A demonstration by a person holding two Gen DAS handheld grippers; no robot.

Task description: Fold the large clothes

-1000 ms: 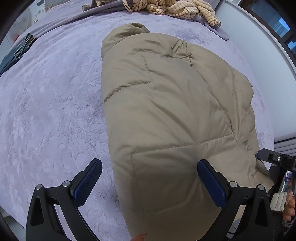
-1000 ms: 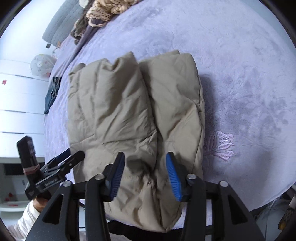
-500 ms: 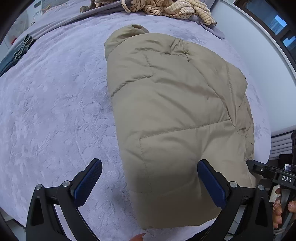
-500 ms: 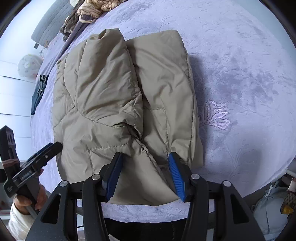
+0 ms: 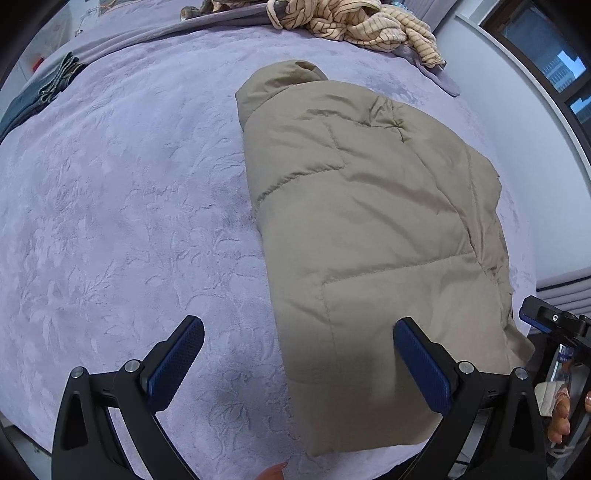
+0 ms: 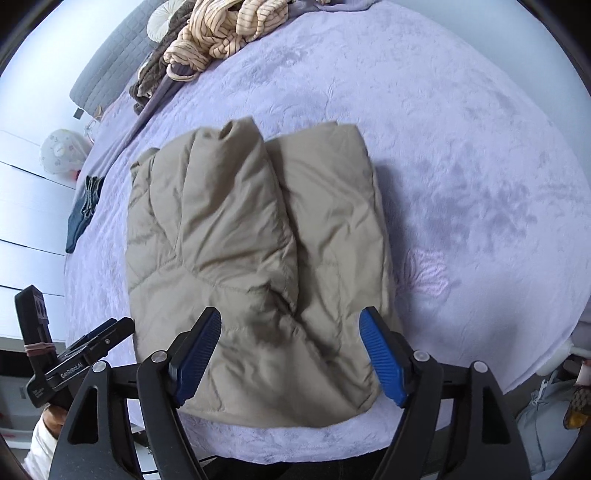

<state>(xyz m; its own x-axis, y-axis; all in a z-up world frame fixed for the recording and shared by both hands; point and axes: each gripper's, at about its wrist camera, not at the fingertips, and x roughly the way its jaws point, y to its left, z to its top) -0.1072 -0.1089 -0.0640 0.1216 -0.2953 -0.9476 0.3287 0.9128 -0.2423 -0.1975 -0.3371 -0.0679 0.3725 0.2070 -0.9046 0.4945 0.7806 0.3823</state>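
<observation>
the lilac bed carries the tan puffer jacket, lying centre frame, folded lengthwise, puffy, creased. the right gripper has just been opening; its jaws stand wide, nothing pinched. the left gripper gapes wide, empty. best lift clear, then press it flat.

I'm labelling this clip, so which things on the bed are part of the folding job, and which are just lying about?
Part of the job:
- beige padded jacket, folded on the bed
- left gripper, right gripper, both open

Lying about:
- striped cloth heap
- dark jeans
</observation>
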